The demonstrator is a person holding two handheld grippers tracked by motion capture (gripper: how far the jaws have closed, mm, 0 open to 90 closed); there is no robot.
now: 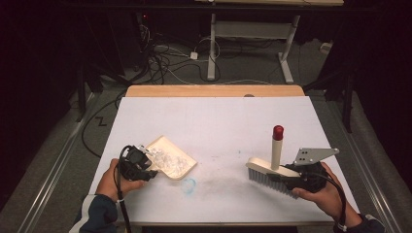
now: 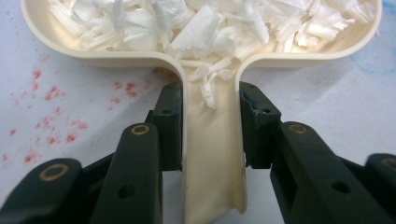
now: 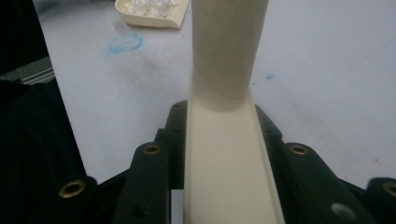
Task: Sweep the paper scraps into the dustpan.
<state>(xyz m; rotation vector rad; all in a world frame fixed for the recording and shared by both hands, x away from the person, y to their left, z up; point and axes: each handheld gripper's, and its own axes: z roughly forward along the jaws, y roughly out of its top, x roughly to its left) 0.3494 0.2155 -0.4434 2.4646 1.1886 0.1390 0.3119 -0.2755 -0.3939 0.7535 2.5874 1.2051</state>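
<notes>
A cream dustpan lies on the white table at the front left, filled with white paper shreds. My left gripper is shut on the dustpan's handle, one jaw on each side of it. At the front right, a cream brush with grey bristles and an upright handle with a red cap rests bristles down. My right gripper is shut on the brush's back, whose handle rises straight ahead. The dustpan lies far off to the left.
A blue smudge and a grey smear mark the table between dustpan and brush. Red specks dot the surface left of the dustpan's handle. The table's wooden far edge lies beyond, with cables and a desk frame on the floor behind.
</notes>
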